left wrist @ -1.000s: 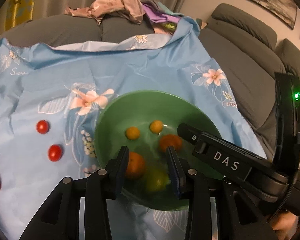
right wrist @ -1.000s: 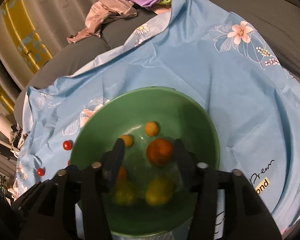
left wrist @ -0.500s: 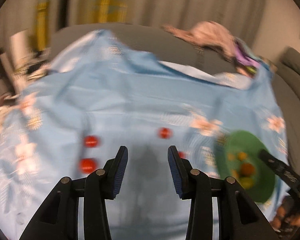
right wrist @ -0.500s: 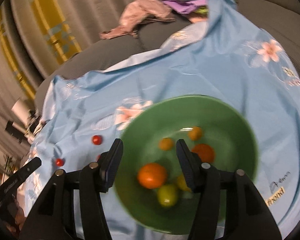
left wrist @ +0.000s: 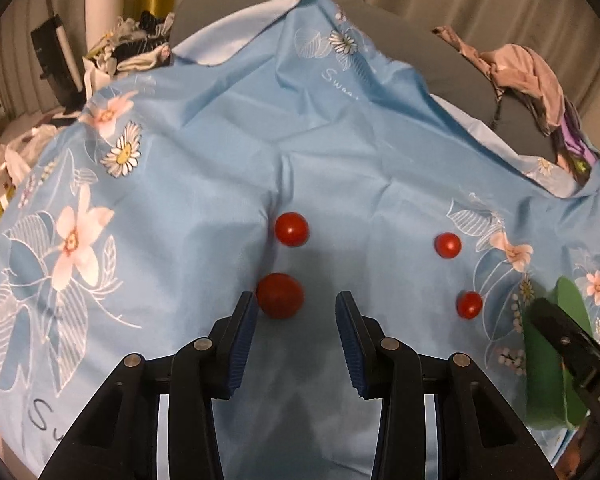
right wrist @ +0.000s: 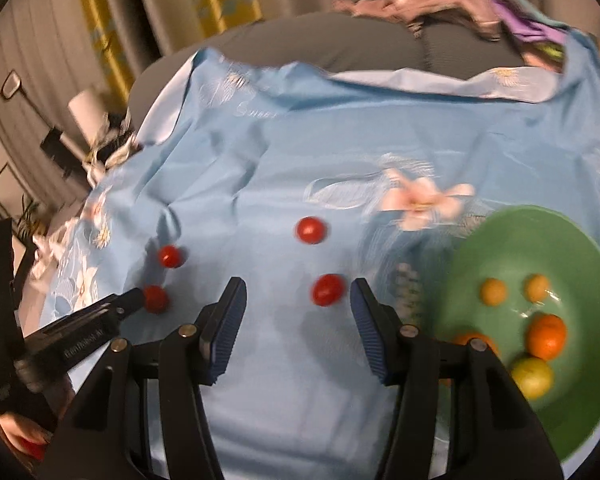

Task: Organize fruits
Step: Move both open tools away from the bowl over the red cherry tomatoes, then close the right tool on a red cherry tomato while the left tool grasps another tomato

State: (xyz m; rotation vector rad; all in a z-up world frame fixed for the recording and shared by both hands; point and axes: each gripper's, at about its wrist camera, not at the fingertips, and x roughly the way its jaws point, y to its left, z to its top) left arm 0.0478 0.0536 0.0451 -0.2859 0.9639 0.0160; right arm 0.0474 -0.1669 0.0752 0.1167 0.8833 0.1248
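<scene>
- Reaching for loose cherry tomatoes: left gripper (left wrist: pixel 296 322) is hovering, released, beside the nearest tomato (left wrist: pixel 280 295) mid-cloth (left wrist: pixel 204 200).
- Right gripper (right wrist: pixel 296 316) is closing, empty, around another tomato (right wrist: pixel 328 289) beside the green bowl (right wrist: pixel 580 248).
- Next, likely: centring, pinching.

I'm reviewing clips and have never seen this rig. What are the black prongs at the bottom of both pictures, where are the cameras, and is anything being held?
The prongs are handheld two-finger grippers, one in each of a person's hands, each with a camera looking along its fingers. The left gripper is open over a blue flowered cloth, with a red tomato beside its left finger, not gripped. The right gripper is closing around another tomato, apparently not pressing it yet. Two more tomatoes lie loose. A green bowl holds orange and yellow-green fruits.
</scene>
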